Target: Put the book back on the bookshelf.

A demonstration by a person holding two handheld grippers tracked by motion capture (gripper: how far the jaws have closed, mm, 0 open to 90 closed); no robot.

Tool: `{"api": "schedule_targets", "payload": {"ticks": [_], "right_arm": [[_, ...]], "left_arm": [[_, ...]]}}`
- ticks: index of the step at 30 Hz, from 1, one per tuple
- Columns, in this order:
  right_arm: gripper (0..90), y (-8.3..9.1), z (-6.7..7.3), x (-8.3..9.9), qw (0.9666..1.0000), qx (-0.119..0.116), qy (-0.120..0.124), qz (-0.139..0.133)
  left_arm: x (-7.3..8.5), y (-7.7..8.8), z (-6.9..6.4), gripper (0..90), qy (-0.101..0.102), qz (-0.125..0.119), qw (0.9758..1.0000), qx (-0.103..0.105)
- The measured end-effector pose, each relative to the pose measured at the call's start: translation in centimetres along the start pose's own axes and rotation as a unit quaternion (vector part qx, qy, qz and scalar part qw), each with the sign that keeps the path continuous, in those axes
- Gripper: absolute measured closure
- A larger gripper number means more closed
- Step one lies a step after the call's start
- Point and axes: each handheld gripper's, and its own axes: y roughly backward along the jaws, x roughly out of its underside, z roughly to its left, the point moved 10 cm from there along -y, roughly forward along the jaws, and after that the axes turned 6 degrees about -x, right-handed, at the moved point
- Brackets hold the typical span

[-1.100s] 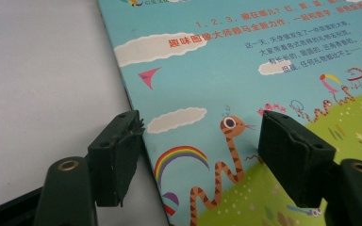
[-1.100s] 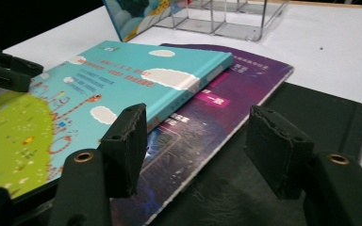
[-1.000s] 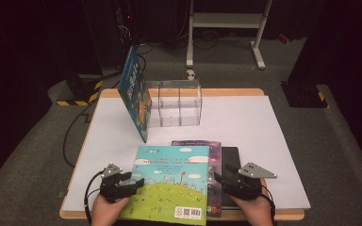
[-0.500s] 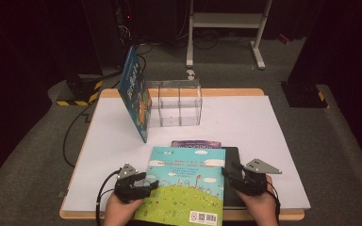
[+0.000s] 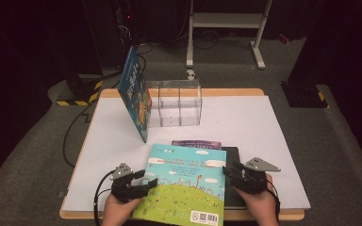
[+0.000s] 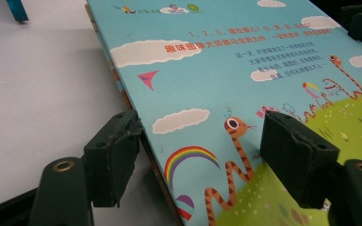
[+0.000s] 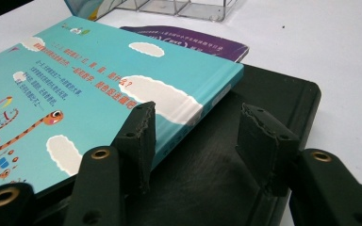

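Observation:
A picture book (image 5: pixel 184 188) with a sky-blue cover and a green hill lies flat at the table's front, on top of a purple book (image 5: pixel 195 143) and a flat black tray (image 5: pixel 233 155). My left gripper (image 5: pixel 148 181) is at the book's left edge. In the left gripper view its jaws (image 6: pixel 200 141) stand open astride that edge of the book (image 6: pixel 245 70), one beside it and one over the cover. My right gripper (image 5: pixel 230 172) is at the right edge, open; its jaws (image 7: pixel 198 127) have just been closing, one on the cover (image 7: pixel 75 94) and one over the tray (image 7: pixel 245 155).
A second blue book (image 5: pixel 134 94) leans tilted against a clear plastic organizer (image 5: pixel 174 101) at the back of the white table (image 5: pixel 245 122). A black cable trails from the left gripper over the front left edge. Dark floor and a white stand lie beyond.
The picture book has slid a little to the right, covering more of the purple book. Both grippers shifted slightly right with it, staying at its two side edges.

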Motion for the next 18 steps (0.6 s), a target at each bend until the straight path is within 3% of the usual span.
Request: {"api": "schedule_targets", "payload": {"ticks": [3, 12, 14, 15, 18], "right_arm": [[47.0, 0.0, -0.7, -0.2, 1.0000, 0.008, -0.003, -0.003], [47.1, 1.8, -4.6, -0.2, 0.9971, 0.072, -0.023, -0.004], [42.4, 2.2, -4.4, -0.1, 0.9973, 0.064, -0.036, -0.008], [38.1, 2.2, -3.6, 0.0, 0.9983, 0.037, -0.043, -0.006], [32.3, 1.7, -2.0, 0.6, 0.9987, 0.005, -0.051, 0.000]], "left_arm": [[-0.3, -0.5, -0.5, 29.1, -0.001, -0.002, 1.0000, 0.002], [-1.8, -2.9, -3.2, 29.4, -0.027, -0.020, 0.9991, 0.026], [-1.7, -3.1, -3.1, 29.5, -0.025, -0.019, 0.9991, 0.027], [-1.7, -3.1, -3.1, 29.5, -0.022, -0.019, 0.9992, 0.029], [-1.7, -3.1, -3.2, 29.5, -0.022, -0.024, 0.9990, 0.029]]}}
